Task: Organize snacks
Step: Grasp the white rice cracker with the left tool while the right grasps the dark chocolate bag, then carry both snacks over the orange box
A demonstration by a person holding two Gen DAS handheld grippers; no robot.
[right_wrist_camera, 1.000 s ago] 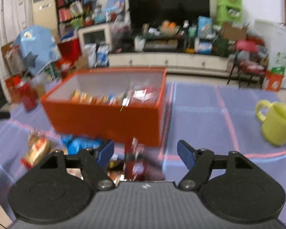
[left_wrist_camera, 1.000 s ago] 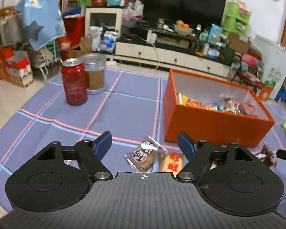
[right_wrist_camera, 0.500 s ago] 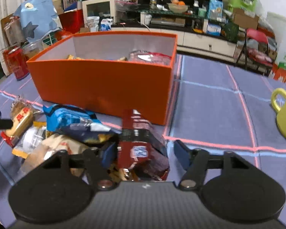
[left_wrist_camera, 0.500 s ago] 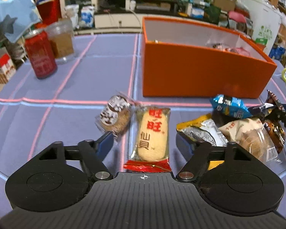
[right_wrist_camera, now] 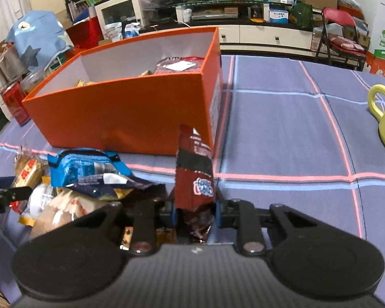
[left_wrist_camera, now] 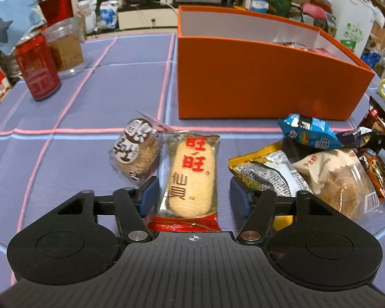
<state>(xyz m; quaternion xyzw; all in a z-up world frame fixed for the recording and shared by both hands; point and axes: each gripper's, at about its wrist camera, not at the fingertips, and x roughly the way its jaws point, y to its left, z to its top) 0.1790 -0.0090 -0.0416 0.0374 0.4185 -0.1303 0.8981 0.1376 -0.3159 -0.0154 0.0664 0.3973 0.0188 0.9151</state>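
While the left gripper [left_wrist_camera: 192, 192] stands spread around a rice cracker [left_wrist_camera: 190, 177] near the orange box [left_wrist_camera: 264, 87], the right gripper [right_wrist_camera: 195, 213] pinches a dark red packet [right_wrist_camera: 193, 177] before that box.

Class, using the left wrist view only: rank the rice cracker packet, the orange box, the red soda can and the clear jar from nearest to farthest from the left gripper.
1. Rice cracker packet: between the open fingers of the left gripper.
2. Orange box: ahead, to the right.
3. Red soda can: far left.
4. Clear jar: just behind the can.
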